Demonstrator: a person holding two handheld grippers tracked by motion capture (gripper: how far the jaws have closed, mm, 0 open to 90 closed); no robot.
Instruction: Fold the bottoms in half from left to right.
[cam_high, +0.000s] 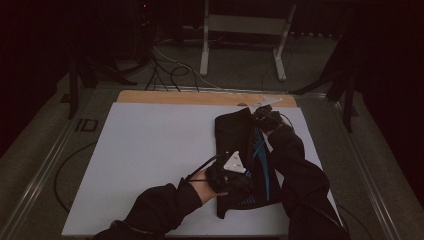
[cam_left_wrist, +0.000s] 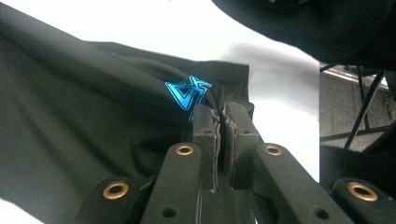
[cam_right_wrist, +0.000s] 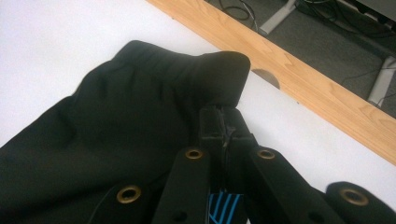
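Black jaws of our left gripper (cam_left_wrist: 219, 119) stand pressed together on a pinch of cloth, just beside the blue logo (cam_left_wrist: 188, 92) of the black garment (cam_high: 245, 160). Our right gripper (cam_right_wrist: 222, 122) is also closed tight, on the fabric edge at the far corner, near the wooden strip (cam_right_wrist: 299, 79). The garment lies on the right part of the white table sheet (cam_high: 150, 150), stretched between both hands, with the near end by our left hand (cam_high: 225, 177) and the far end by our right hand (cam_high: 267, 120). We judge that we are folding or shifting it. To do this well, we should move both grippers together at equal speed, keep the cloth lightly tense, and not let a corner slip.
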